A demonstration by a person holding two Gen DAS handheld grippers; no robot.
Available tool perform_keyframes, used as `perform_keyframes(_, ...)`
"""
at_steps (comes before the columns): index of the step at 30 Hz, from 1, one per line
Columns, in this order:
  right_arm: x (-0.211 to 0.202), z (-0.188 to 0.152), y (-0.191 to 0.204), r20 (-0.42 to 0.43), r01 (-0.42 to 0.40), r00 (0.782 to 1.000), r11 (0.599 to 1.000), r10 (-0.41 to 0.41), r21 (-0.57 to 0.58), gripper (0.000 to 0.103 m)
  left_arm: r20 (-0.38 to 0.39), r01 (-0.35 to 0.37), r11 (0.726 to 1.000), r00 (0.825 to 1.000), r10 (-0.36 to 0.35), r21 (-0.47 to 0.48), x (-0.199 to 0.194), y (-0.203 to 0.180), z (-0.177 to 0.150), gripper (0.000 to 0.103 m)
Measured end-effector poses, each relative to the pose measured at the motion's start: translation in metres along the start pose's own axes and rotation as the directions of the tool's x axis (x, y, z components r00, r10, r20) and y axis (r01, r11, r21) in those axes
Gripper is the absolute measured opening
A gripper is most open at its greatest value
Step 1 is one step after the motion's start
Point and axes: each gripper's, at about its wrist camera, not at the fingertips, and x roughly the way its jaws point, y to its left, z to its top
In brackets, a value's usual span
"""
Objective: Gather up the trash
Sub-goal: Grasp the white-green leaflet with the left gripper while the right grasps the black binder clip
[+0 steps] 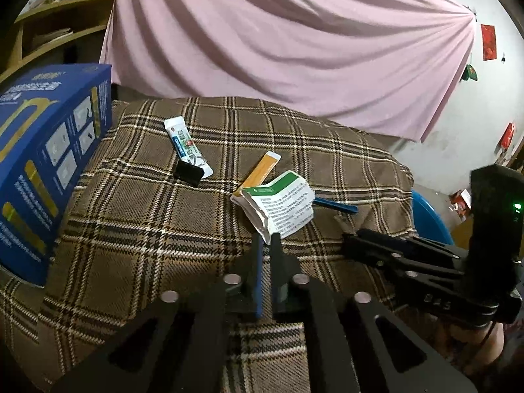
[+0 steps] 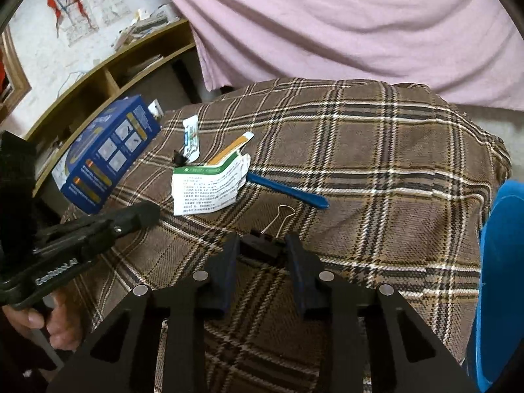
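Observation:
On the plaid cloth [image 1: 157, 229] lies a white and green printed packet [image 1: 285, 206] [image 2: 209, 186]. Its near corner sits just in front of my left gripper [image 1: 266, 240] [image 2: 152, 211], whose jaws stand a narrow gap apart with nothing pinched. An orange sachet [image 1: 260, 172] [image 2: 229, 150] and a white sachet [image 1: 188, 145] [image 2: 191, 137] lie farther back. My right gripper [image 2: 262, 240] [image 1: 347, 240] is shut on a black binder clip [image 2: 258, 245], whose wire handle pokes forward.
A blue box [image 1: 49, 163] [image 2: 108, 157] stands at the cloth's left edge. A second black clip [image 1: 188, 172] lies by the white sachet, and a blue pen [image 1: 337, 205] [image 2: 288, 188] behind the packet. A blue plastic rim [image 2: 501, 262] shows at right. Pink curtain [image 1: 294, 32] behind.

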Motion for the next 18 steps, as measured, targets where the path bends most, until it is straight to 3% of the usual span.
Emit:
perform_keyframes(1,-0.002,0.000,-0.002,0.007,0.003,1.000,1.000,-0.003,0.008,0.026,-0.007,0.005,1.000,1.000,-0.005,-0.007,0.002,0.002,0.002,0.017)
perform_keyframes(3,-0.006,0.000,-0.007,0.023,0.005,1.000,1.000,-0.005,0.025,0.026,-0.011,0.018,1.000,1.000,-0.019,-0.026,0.007,0.005,0.006,0.043)
perform_keyframes(4,-0.008,0.000,-0.010,0.027,0.003,1.000,0.999,-0.004,0.033,0.026,-0.012,0.021,0.999,1.000,-0.022,-0.034,0.010,0.005,0.008,0.044)
perform_keyframes(10,-0.007,0.001,-0.011,0.021,-0.011,1.000,0.999,0.010,0.041,0.026,-0.039,0.059,0.996,0.997,-0.062,-0.073,0.029,0.009,0.020,0.043)
perform_keyframes(12,-0.006,0.001,-0.010,0.020,-0.011,1.000,0.999,0.010,0.040,0.026,-0.052,0.055,0.996,0.997,-0.058,-0.071,0.034,0.008,0.021,0.017)
perform_keyframes(18,-0.009,0.000,-0.009,0.035,-0.005,0.999,0.999,0.004,0.037,0.026,-0.042,0.064,0.996,0.997,-0.067,-0.062,0.032,0.003,0.020,0.012)
